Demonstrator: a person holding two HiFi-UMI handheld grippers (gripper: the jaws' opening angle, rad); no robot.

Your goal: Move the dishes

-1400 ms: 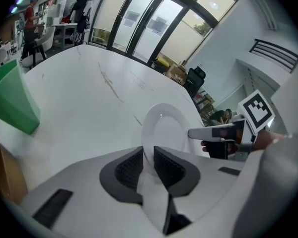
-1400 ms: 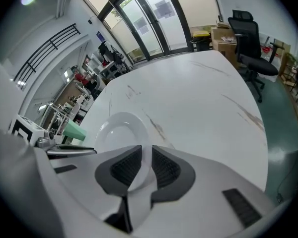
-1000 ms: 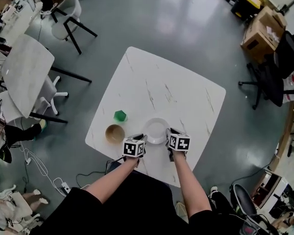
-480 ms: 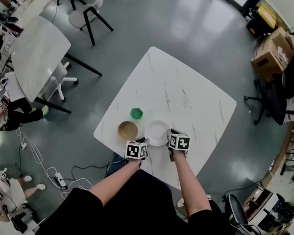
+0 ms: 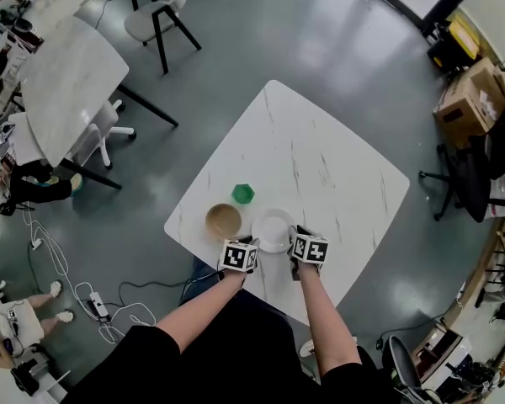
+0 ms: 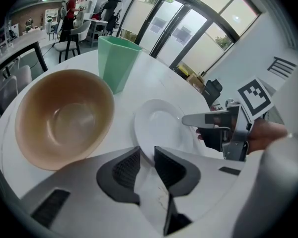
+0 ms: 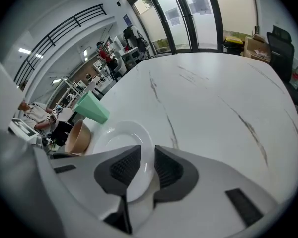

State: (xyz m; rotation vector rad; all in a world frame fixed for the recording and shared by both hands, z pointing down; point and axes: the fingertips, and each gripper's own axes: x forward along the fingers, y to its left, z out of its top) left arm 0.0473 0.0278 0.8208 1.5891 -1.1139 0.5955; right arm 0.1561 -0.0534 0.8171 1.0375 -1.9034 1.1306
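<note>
A white plate [image 5: 274, 228] lies on the white marble table [image 5: 320, 158], close to its near edge. Left of it stand a tan bowl [image 5: 224, 220] and a green cup [image 5: 243, 194]. My left gripper [image 5: 250, 244] grips the plate's left rim [image 6: 161, 125], the rim just inside its pad tips [image 6: 147, 158]. My right gripper [image 5: 294, 231] holds the opposite rim; its jaws have just been opening slightly, with the rim [image 7: 116, 138] still between the pads [image 7: 147, 155]. The left gripper view shows the bowl [image 6: 64, 118], the cup [image 6: 116, 61] and the right gripper [image 6: 197, 128].
The table's near edge [image 5: 261, 297] runs just below the grippers. A second marble table [image 5: 67, 82] with chairs [image 5: 156, 15] stands at the upper left. Cardboard boxes [image 5: 475, 95] and an office chair [image 5: 480, 171] are at the right. Cables [image 5: 93, 305] lie on the floor.
Both grippers have carried the plate left, so it now sits closer to the tan bowl. The head view has also shifted slightly.
</note>
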